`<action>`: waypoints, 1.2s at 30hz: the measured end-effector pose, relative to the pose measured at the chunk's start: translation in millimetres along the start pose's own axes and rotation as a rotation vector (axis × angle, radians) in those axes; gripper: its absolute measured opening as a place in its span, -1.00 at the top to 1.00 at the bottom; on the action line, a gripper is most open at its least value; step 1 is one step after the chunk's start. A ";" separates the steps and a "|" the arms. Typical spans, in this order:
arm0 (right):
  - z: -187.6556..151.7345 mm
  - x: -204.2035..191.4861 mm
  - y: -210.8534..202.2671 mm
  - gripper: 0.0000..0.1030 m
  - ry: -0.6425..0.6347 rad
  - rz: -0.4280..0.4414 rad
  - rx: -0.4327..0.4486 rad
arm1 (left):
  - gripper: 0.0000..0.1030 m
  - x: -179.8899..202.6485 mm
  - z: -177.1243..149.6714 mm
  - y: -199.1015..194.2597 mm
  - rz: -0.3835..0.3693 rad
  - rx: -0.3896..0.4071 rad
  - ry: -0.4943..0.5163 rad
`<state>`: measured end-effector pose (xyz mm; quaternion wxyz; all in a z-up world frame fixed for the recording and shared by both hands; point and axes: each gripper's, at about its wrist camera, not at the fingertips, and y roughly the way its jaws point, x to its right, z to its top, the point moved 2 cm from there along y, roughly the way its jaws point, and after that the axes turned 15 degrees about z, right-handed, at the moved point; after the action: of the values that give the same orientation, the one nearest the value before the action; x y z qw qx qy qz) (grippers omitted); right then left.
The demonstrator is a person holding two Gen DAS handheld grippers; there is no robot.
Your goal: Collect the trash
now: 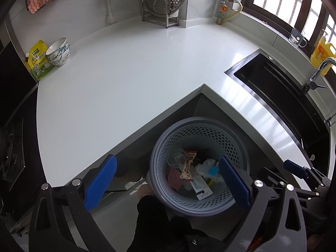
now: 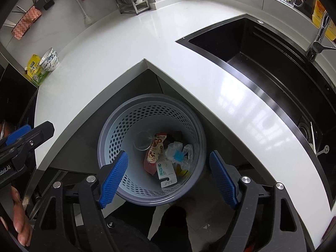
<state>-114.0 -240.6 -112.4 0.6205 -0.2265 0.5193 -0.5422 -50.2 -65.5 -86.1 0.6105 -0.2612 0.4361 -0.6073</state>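
Already both the left tongs and right tongs hang wide and empty above the grey perforated plastic bin, its wrappers below, the white worktop at twelve o'clock.

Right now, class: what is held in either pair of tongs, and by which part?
Nothing is held. The left tongs and right tongs both stand open and empty above the perforated trash basket.
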 end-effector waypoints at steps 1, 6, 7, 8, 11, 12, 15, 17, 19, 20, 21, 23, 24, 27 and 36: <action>0.0 -1.0 0.3 -0.49 -0.002 -0.001 0.000 | -0.86 -0.5 -0.5 0.3 0.005 -0.002 -0.002; 0.8 -2.3 3.9 -0.49 -0.004 -0.004 -0.007 | -0.87 -3.8 -2.5 1.2 0.019 -0.008 -0.011; 0.9 -3.1 4.5 -0.49 -0.005 -0.005 -0.007 | -0.87 -4.2 -2.5 1.4 0.023 -0.009 -0.012; 0.9 -3.5 4.8 -0.49 -0.006 -0.005 -0.007 | -0.87 -4.5 -2.4 1.7 0.028 -0.009 -0.012; 0.9 -3.6 6.2 -0.49 -0.007 -0.008 -0.010 | -0.87 -5.8 -2.4 2.7 0.031 -0.014 -0.016; 1.3 -3.7 6.5 -0.49 -0.006 -0.008 -0.011 | -0.87 -5.8 -2.4 3.0 0.033 -0.015 -0.016; 2.1 -4.2 6.6 -0.49 -0.008 -0.012 -0.009 | -0.87 -6.9 -1.7 3.7 0.041 -0.017 -0.018; 2.5 -4.3 6.6 -0.49 -0.010 -0.015 -0.008 | -0.87 -7.0 -1.6 4.6 0.045 -0.022 -0.020; 2.8 -3.7 6.8 -0.49 -0.008 -0.015 -0.010 | -0.87 -7.0 -1.3 5.5 0.048 -0.026 -0.022; 3.0 -3.5 6.7 -0.49 -0.007 -0.015 -0.010 | -0.87 -6.8 -1.2 5.5 0.049 -0.026 -0.021; 3.1 -3.4 6.6 -0.49 -0.007 -0.015 -0.009 | -0.87 -6.5 -0.9 5.3 0.051 -0.024 -0.021; 4.1 -2.2 6.1 -0.49 -0.005 -0.014 -0.007 | -0.87 -5.4 -0.5 4.3 0.057 -0.021 -0.018; 4.5 -1.7 5.6 -0.49 -0.005 -0.014 -0.006 | -0.87 -5.1 -0.2 4.0 0.060 -0.019 -0.017; 5.5 -0.8 5.1 -0.49 -0.005 -0.015 -0.003 | -0.87 -3.4 0.7 2.4 0.074 -0.013 -0.009; 7.1 0.9 4.5 -0.49 -0.005 -0.015 -0.004 | -0.87 -1.9 2.9 2.1 0.083 -0.008 -0.001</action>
<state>-105.9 -242.1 -114.1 0.6172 -0.2331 0.5172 -0.5451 -46.5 -64.0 -86.0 0.6345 -0.2457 0.4487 -0.5794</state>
